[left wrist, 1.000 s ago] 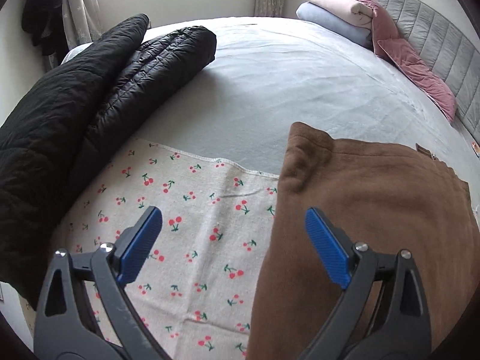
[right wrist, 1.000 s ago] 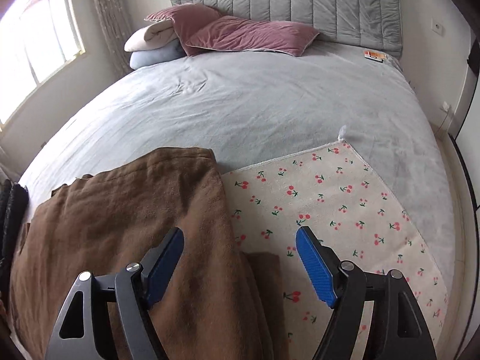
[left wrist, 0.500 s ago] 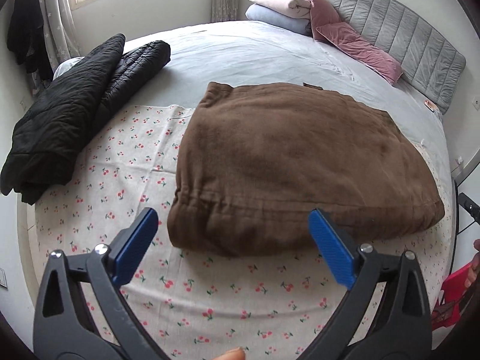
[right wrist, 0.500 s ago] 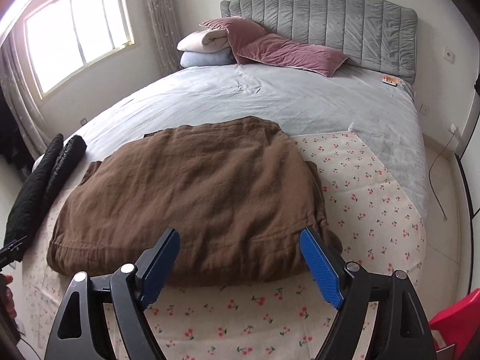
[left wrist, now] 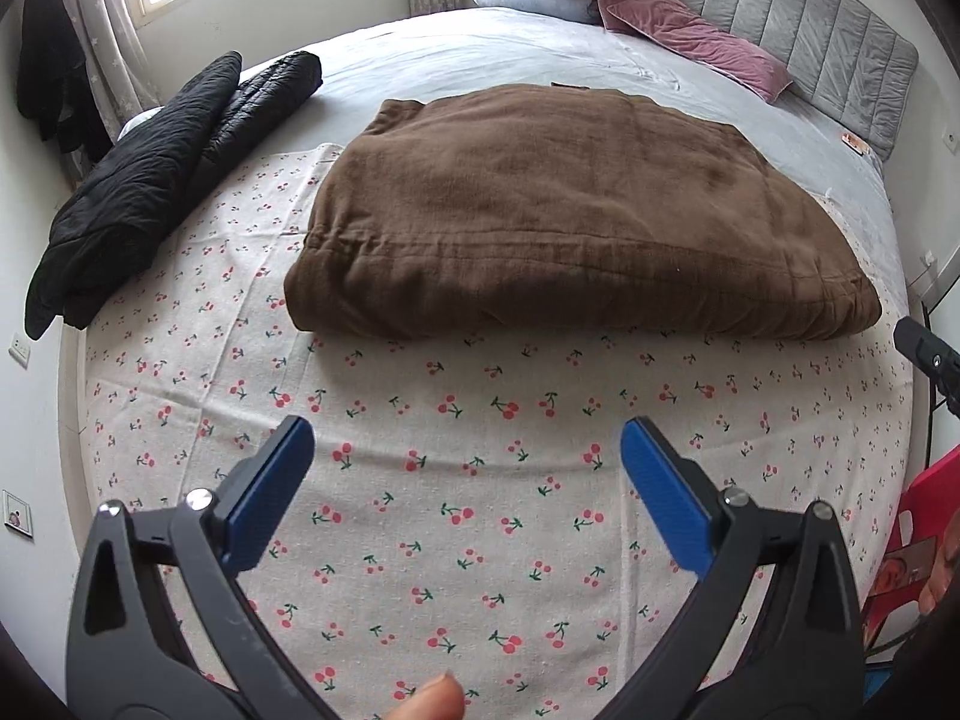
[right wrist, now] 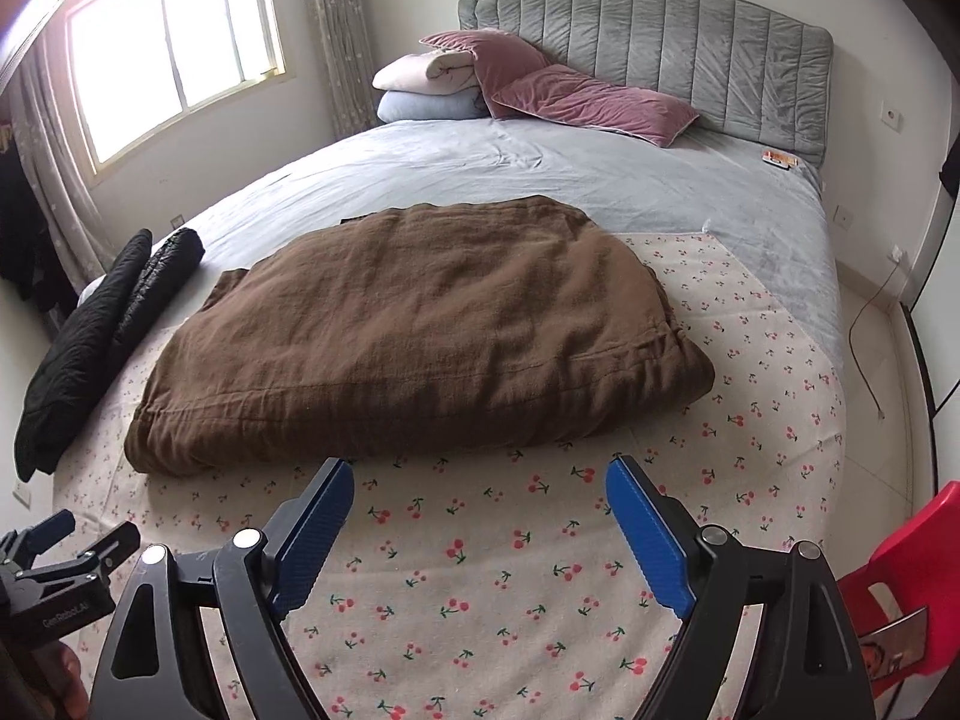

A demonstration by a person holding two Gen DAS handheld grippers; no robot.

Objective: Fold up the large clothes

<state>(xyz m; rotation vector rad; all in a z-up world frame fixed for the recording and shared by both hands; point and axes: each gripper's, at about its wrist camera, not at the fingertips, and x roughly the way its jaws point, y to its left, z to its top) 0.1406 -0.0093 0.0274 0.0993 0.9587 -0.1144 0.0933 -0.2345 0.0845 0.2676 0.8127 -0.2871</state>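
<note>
A folded brown garment [left wrist: 564, 222] [right wrist: 414, 330] lies as a thick pad on a cherry-print cloth [left wrist: 480, 480] [right wrist: 480, 570] spread over the bed. My left gripper [left wrist: 468, 450] hangs open above the cloth, short of the garment's near edge, with nothing between its blue pads. My right gripper [right wrist: 480, 486] is also over the cloth just in front of the garment; its jaws are opening and hold nothing. The left gripper's tip [right wrist: 60, 546] shows at the right wrist view's lower left.
Folded black jackets [left wrist: 156, 180] [right wrist: 102, 336] lie at the bed's left edge. Pink pillows [right wrist: 564, 90] and folded bedding [right wrist: 426, 84] sit by the grey headboard [right wrist: 660, 48]. A red chair [right wrist: 900, 576] stands at the right, beside the bed. A fingertip [left wrist: 432, 702] shows at the bottom.
Both grippers have pulled back from the brown garment towards the foot of the bed. The garment, close under the jaws before, now lies whole and folded ahead of them.
</note>
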